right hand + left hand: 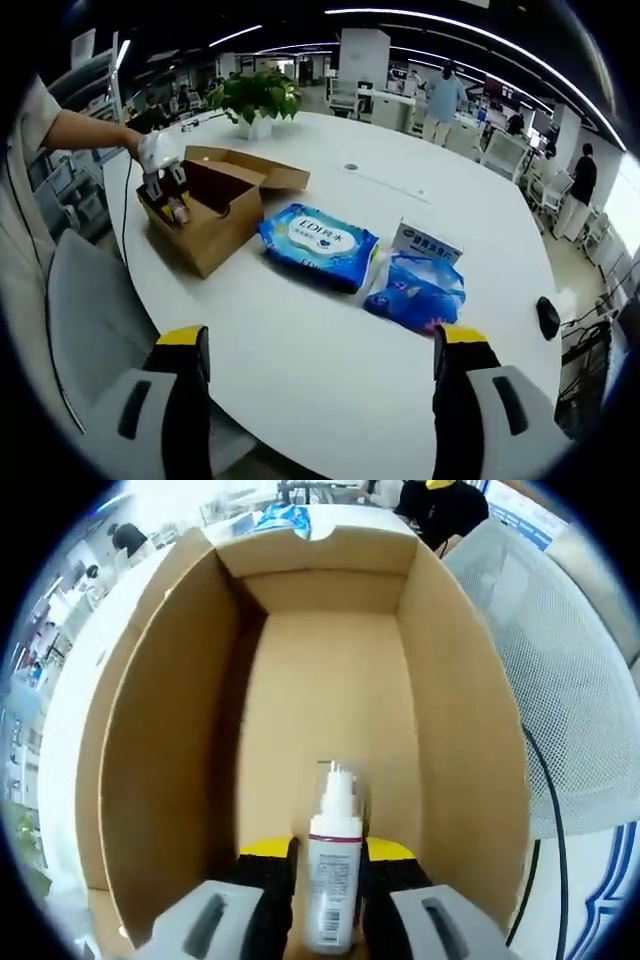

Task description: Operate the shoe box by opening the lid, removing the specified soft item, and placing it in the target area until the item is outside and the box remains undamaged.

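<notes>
The shoe box [320, 680], a plain brown cardboard one, is being viewed from directly above its open mouth in the left gripper view, its bare floor and four walls being shown. Low in that view, a small white spray bottle [332, 880] with a clear cap and a printed label is being gripped between the black jaws of the left gripper [330, 900], which are closed against its sides, inside the box near the close end wall. To the right of the box, a white mesh chair back [570, 680] is being shown, with a black cable [555, 830] running down beside it.

In the right gripper view, the box [215, 215] is being seen at the left on a round white table [330, 350], its lid folded open toward the back, with the left gripper [165, 190] being held down into it by a person's arm [85, 130]. A potted plant [257, 100] is standing behind the box. Just right of the box, a blue wet-wipes pack [318, 243] is lying flat; further right a blue plastic bag [420, 290] is lying against a small white carton [425, 240]. A black object [547, 317] is lying near the table's right edge. The right gripper [320, 400] is being held open, with nothing between its widely spread jaws.
</notes>
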`<state>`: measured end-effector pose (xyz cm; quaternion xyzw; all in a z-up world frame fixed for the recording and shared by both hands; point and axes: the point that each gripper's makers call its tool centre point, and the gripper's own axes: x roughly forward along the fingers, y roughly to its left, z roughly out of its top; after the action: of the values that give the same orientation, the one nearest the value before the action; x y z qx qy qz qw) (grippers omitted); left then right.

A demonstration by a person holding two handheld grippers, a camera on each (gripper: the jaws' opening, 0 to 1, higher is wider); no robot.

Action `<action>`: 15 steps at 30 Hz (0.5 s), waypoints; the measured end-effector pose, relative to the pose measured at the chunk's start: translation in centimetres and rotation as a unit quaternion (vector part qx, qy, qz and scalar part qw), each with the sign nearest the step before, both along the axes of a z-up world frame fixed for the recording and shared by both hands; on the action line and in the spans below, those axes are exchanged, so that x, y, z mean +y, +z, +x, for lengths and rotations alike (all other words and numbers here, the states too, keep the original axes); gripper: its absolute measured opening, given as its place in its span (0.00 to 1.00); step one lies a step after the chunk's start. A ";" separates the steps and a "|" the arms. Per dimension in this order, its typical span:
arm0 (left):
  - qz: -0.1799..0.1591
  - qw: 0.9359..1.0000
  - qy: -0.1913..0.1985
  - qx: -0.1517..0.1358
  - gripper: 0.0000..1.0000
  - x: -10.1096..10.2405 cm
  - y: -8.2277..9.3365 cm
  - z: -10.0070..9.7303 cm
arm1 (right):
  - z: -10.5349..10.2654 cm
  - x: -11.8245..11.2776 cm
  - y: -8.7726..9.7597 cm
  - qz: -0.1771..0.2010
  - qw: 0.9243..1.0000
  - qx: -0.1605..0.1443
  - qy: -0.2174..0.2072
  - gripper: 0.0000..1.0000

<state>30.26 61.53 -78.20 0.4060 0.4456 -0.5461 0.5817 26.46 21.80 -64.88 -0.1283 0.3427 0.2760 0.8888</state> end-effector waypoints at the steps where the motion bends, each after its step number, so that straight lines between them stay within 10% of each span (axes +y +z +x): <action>1: 0.004 1.000 0.009 -0.008 0.20 0.2 0.0 0.4 | 0.1 0.0 0.1 0.000 1.000 -0.001 0.000 0.87; 15: -0.003 0.999 0.038 -0.036 0.20 0.0 0.6 0.8 | 0.7 0.4 0.4 0.003 1.000 -0.008 0.012 0.86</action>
<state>31.06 61.56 -77.58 0.4065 0.4378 -0.5102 0.6187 27.14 22.20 -64.50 -0.1320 0.3335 0.2865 0.8884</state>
